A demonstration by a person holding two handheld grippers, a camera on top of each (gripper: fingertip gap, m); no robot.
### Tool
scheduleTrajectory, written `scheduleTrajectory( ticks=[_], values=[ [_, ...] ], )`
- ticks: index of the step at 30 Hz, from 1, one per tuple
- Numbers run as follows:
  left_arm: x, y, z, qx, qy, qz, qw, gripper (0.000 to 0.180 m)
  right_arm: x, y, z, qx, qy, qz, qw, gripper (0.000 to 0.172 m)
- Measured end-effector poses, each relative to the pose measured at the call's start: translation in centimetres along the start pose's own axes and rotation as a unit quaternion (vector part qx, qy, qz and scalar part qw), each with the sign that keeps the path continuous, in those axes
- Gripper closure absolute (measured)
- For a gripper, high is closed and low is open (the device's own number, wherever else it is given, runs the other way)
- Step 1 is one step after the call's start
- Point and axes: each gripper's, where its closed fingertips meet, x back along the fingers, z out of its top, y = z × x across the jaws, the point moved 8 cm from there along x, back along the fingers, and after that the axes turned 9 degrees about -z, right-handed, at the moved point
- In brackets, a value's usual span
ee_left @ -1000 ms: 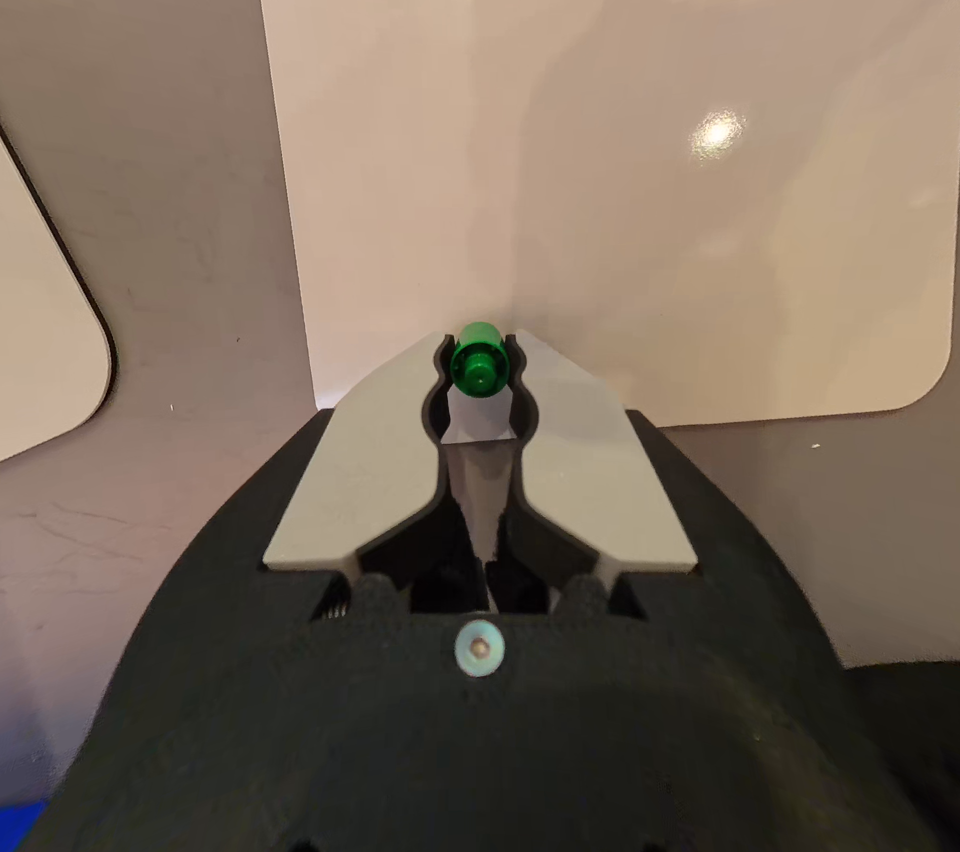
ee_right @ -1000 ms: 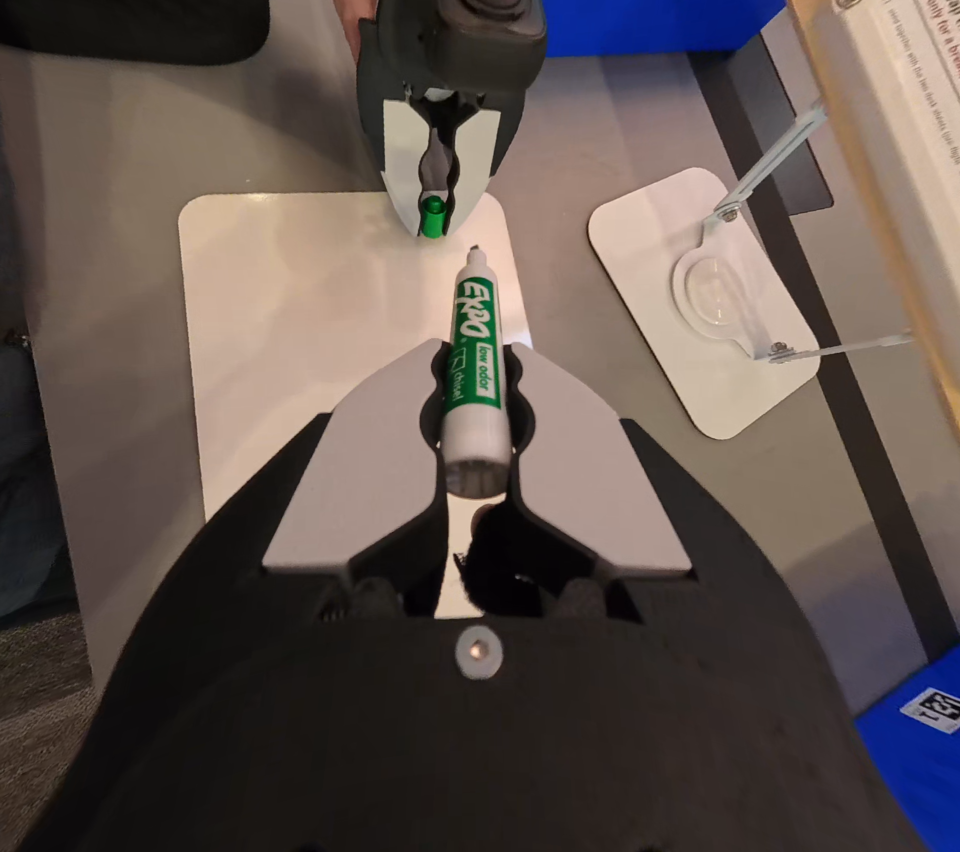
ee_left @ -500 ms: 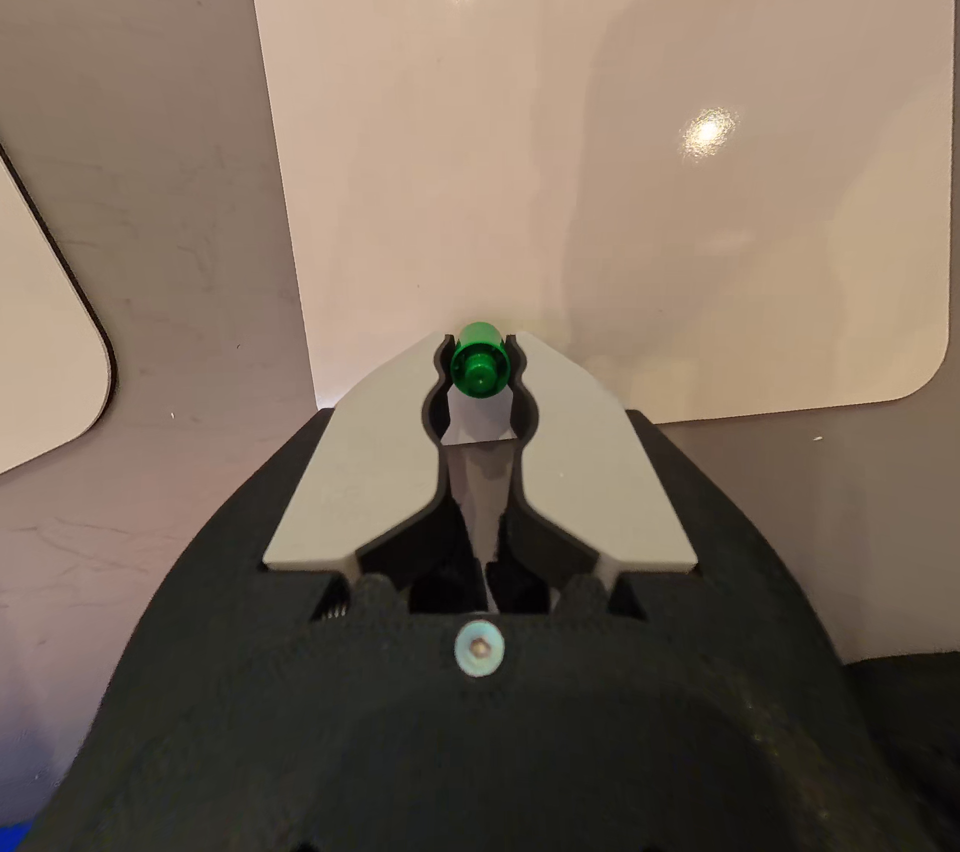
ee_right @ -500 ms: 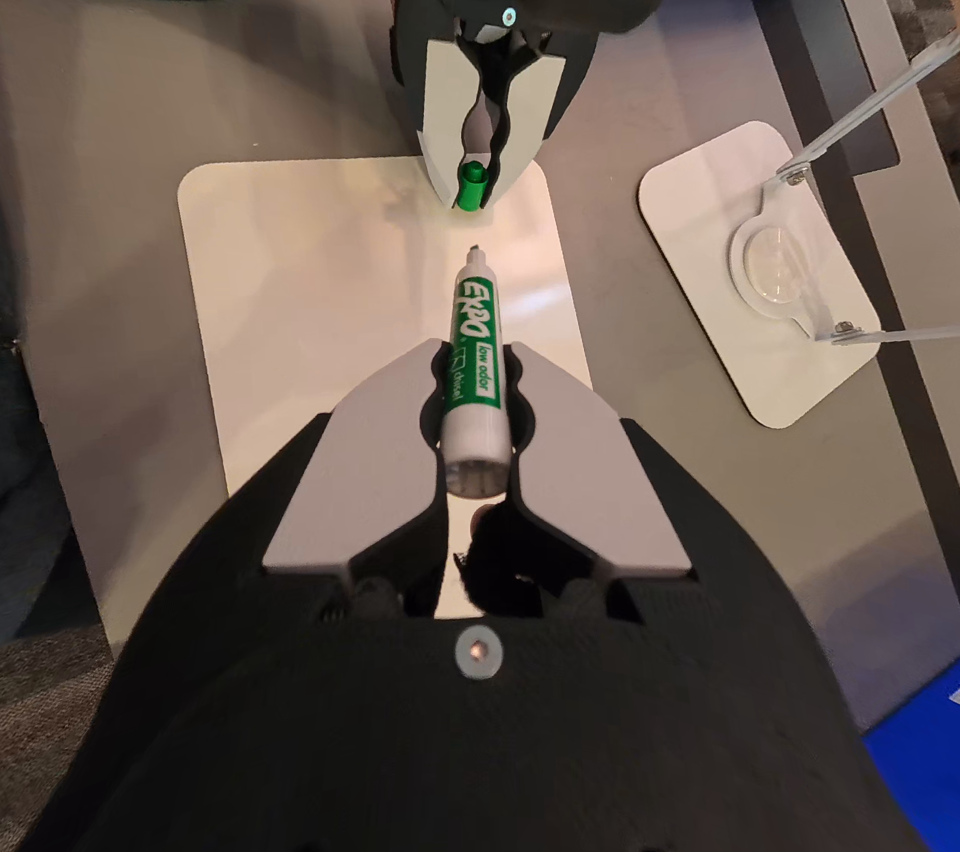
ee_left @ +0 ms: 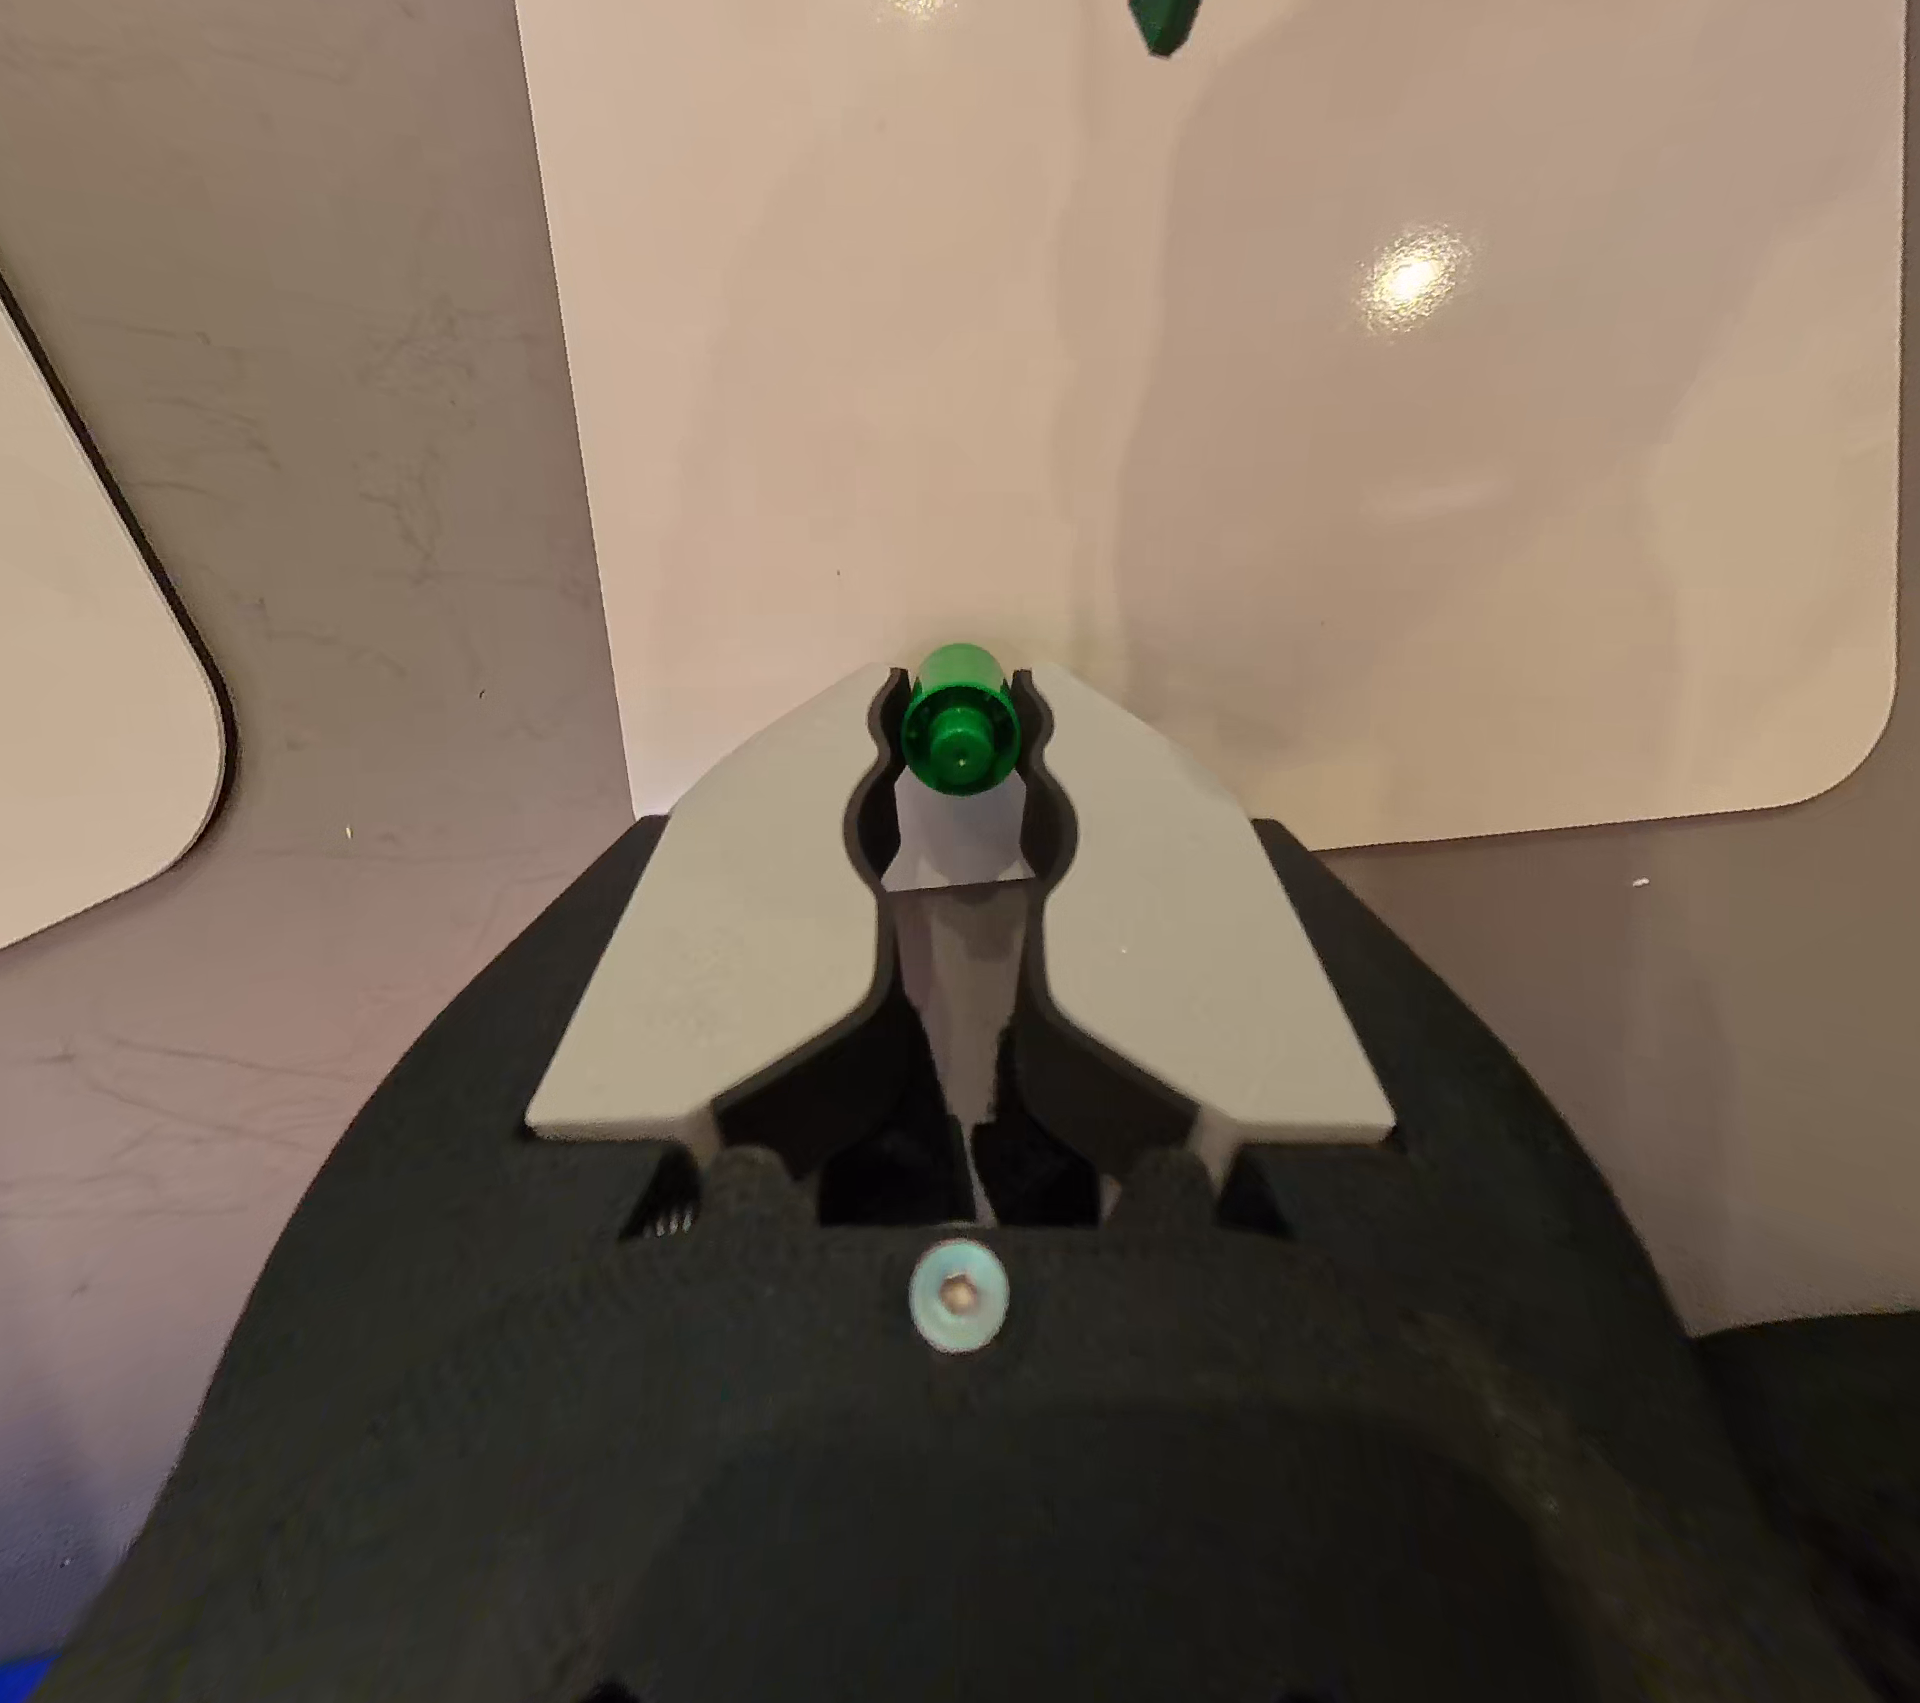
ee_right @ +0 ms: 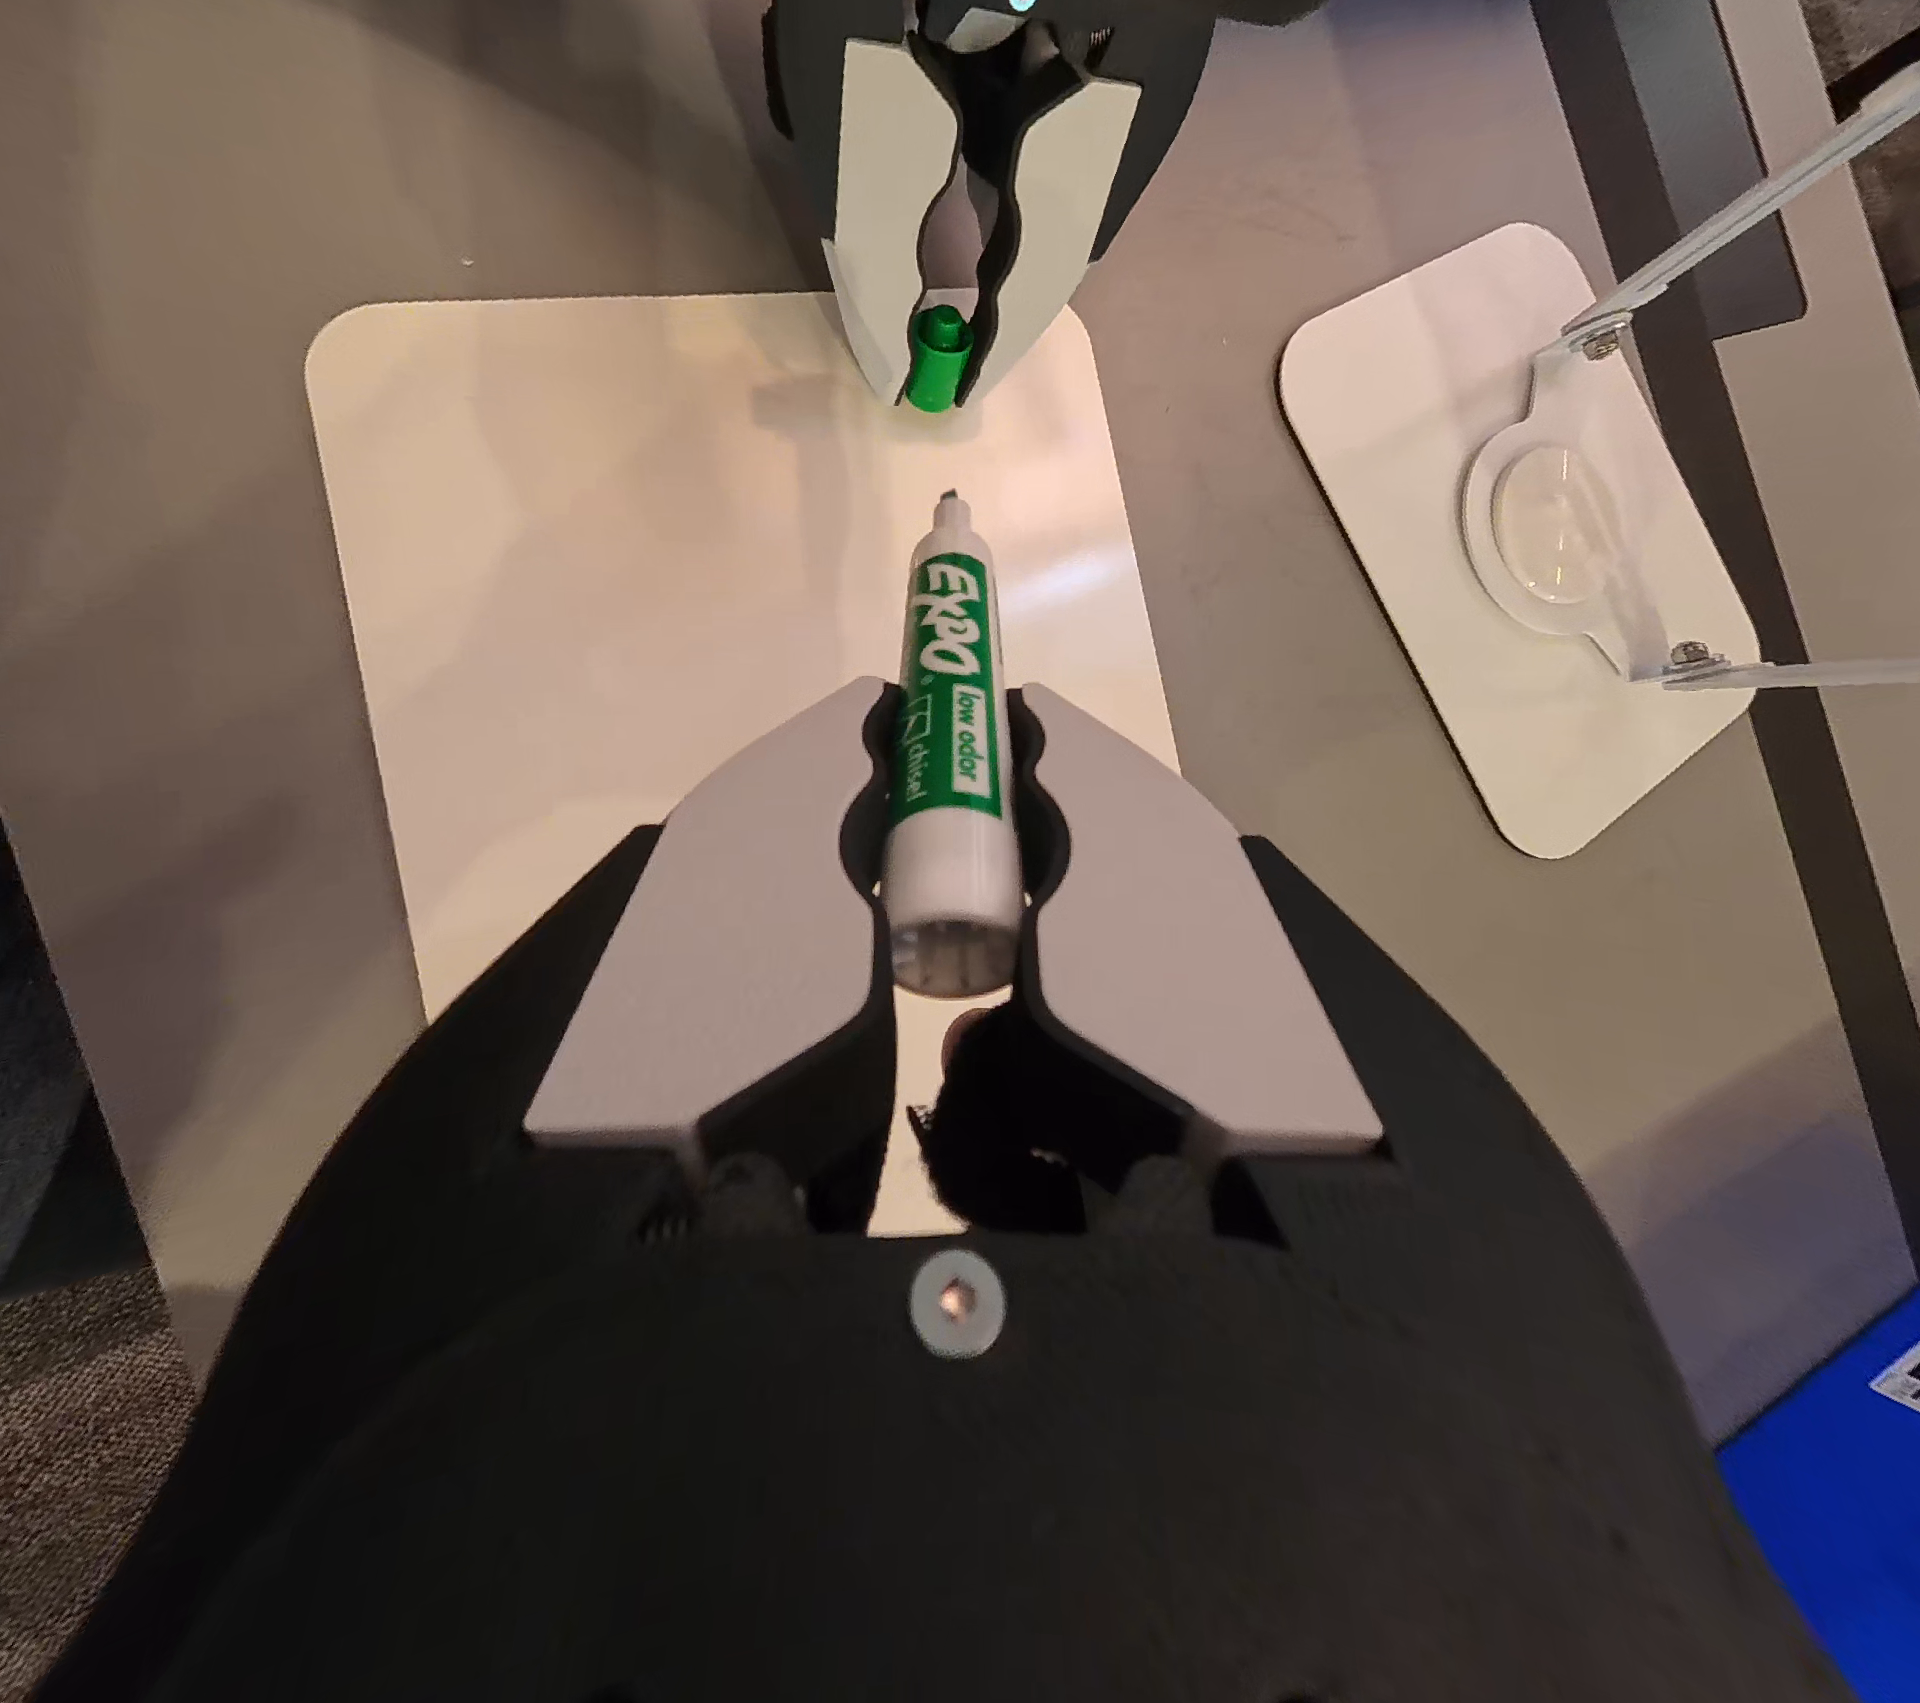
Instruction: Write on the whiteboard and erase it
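Grey table (ee_right: 208,219) under whiteboard (ee_right: 623,614); left gripper (ee_left: 958,723) clamps green cap (ee_left: 956,734), right gripper (ee_right: 951,760) clamps marker (ee_right: 948,718)

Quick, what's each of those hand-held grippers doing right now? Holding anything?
Left hand-held gripper: closed on the green marker cap.
Right hand-held gripper: closed on the uncapped green marker, tip above the whiteboard.
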Motion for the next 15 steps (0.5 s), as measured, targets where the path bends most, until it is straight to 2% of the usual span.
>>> scheduleTrajectory(
  ticks=[15],
  values=[
    [0.0, 0.0, 0.0, 0.001, 0.0, -0.002, 1.0, 0.161, -1.2, -0.7, 0.5, 0.038, -0.037, 0.002, 0.999, 0.152]
  ],
)
